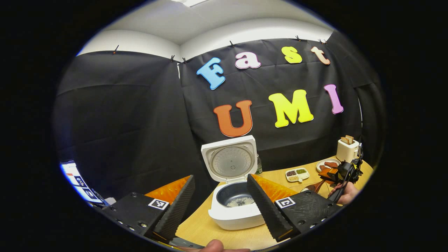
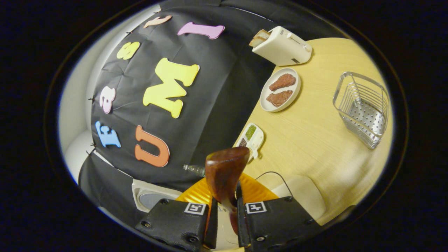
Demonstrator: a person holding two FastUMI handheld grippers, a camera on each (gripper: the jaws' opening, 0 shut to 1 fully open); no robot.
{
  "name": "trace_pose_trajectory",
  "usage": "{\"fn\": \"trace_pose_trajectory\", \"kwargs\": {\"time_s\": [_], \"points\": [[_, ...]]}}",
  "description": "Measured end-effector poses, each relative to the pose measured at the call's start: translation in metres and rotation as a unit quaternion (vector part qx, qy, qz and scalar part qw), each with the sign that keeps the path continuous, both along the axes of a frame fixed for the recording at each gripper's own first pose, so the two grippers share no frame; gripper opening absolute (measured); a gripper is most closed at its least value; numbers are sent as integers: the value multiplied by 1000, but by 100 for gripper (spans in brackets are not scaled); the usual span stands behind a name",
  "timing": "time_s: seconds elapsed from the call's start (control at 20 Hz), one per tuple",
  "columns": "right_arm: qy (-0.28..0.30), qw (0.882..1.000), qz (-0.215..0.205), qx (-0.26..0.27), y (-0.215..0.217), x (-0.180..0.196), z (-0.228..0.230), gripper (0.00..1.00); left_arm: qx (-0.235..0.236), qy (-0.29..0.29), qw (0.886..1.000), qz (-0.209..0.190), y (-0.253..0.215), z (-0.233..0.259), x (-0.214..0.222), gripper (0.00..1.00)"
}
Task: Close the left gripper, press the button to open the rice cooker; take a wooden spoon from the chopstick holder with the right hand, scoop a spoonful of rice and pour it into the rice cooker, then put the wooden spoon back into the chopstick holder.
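Note:
The white rice cooker point(image 1: 235, 213) stands with its lid point(image 1: 231, 161) raised, and white rice lies in its dark pot point(image 1: 239, 201). My left gripper point(image 1: 220, 176) hangs open in front of it, its fingers wide apart with nothing between them. Over the table to the right, a hand holds my right gripper point(image 1: 341, 173). In the right gripper view, my right gripper point(image 2: 226, 204) is shut on the handle of a brown wooden spoon point(image 2: 225, 171). The view is rolled hard to one side. The wire chopstick holder point(image 2: 364, 108) stands apart on the table point(image 2: 315, 140).
A white toaster point(image 2: 281, 45) with bread, a plate point(image 2: 295, 92) of meat pieces and a small divided dish point(image 2: 251, 138) sit along the back of the wooden table. A clear bottle point(image 2: 194, 169) stands behind the cooker. A pale rounded object point(image 2: 304, 196) with a cable lies close to my right gripper.

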State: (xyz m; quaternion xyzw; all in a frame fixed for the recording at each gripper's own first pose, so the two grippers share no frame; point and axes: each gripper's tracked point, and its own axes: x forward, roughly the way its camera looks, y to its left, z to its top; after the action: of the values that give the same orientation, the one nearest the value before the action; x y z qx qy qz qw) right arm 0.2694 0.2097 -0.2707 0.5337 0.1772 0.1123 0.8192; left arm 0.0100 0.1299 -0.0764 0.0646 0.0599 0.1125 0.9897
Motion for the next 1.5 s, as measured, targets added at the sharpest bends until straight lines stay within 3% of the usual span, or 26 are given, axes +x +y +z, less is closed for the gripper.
{"fn": "trace_pose_trajectory", "kwargs": {"time_s": [0.25,0.4,0.8,1.1,1.5], "points": [[-3,1000,0,-7,-2,-4,6,28,3,1,1000,0,0,0,-2,95],[-3,1000,-2,15,-1,-4,21,28,0,1,1000,-1,0,-2,-4,95],[-29,998,19,49,32,-5,104,28,-17,0,1000,12,14,-9,-13,94],[-45,995,74,54,130,-2,162,28,-34,1,999,37,32,-19,-25,95],[-34,986,162,-11,290,-14,122,28,-54,17,996,68,60,-37,-39,95]]}}
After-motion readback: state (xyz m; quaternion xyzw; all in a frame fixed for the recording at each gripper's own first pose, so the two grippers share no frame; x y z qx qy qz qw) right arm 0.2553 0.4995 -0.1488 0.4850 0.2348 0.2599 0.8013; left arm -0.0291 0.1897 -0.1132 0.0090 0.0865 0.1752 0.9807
